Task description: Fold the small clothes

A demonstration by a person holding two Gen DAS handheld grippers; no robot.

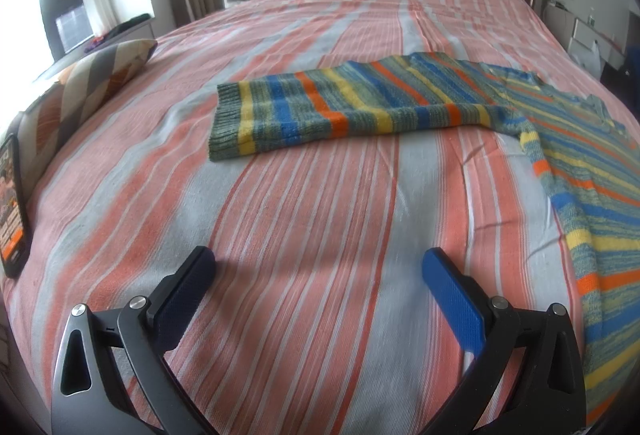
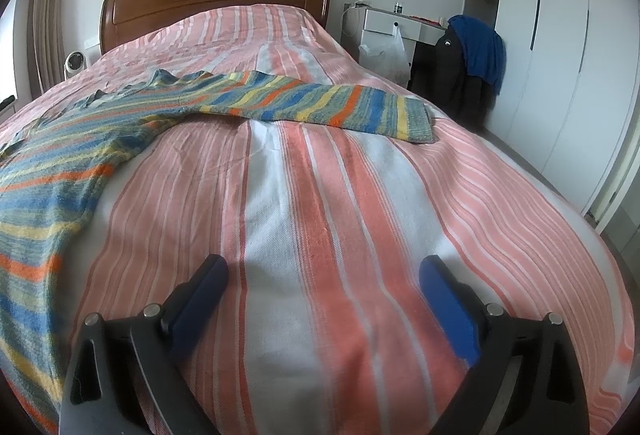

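Hand-held gripper (image 1: 318, 261) agape, sweater (image 1: 360, 103) ahead, apart

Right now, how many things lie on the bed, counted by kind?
Sweater: 1
Pillow: 1
Phone: 1
Total: 3, all resting on the striped sheet. Both hand-held grippers, left and right, hang open above it and are not counted.

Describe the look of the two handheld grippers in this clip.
The left gripper and the right gripper look alike: a black angular frame with triangular cut-outs, round silver pivot bolts, and two flat rectangular fingers faced with textured blue pads. No cables, markings, hands or sleeves show in either view.
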